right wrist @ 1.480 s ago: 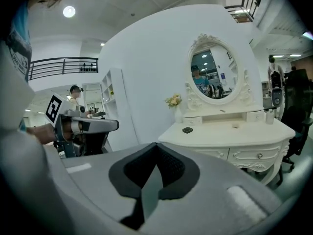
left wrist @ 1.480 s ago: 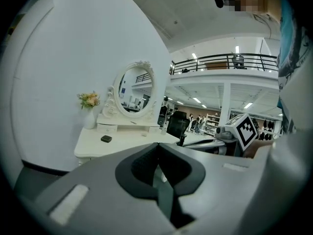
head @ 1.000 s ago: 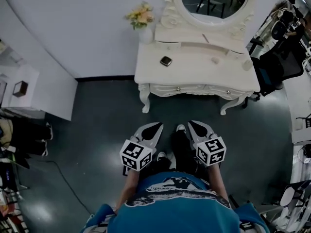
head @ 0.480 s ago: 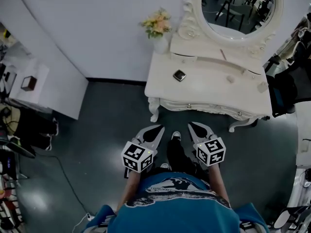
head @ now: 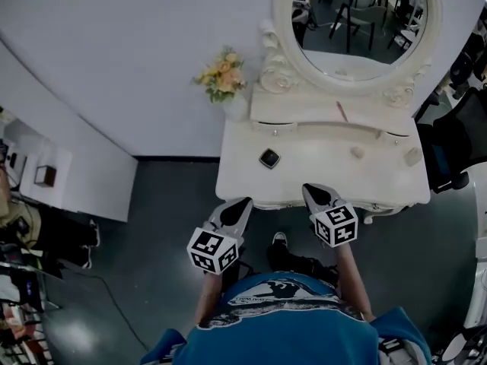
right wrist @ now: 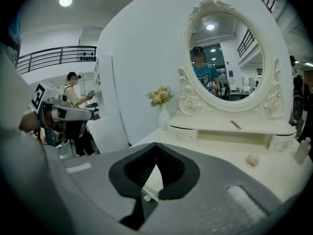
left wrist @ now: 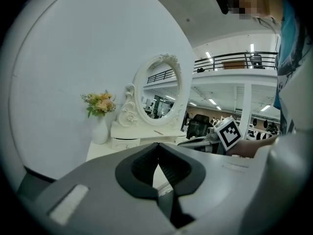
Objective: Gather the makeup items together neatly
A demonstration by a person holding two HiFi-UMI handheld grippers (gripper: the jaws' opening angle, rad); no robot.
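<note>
The left hand-held gripper and the right hand-held gripper hang at the front edge of the white tabletop. Both have their jaws closed together, and nothing is between them. The makeup things are spread out and well apart. A dark square compact lies on the left part, near the left hand-held gripper. A small pale sponge lies to the right of the middle, and a little bottle stands close to the right edge. A thin pencil lies on the raised shelf under the mirror. No gathering has begun, I think. A few things could go wrong from here. The jaws must open first, or they will only push things away. The little bottle could tip off the edge if it gets a bump. The pencil could roll off the shelf if it is nudged. The flower vase stands in the back left corner, and an arm that swings wide could knock it over.
</note>
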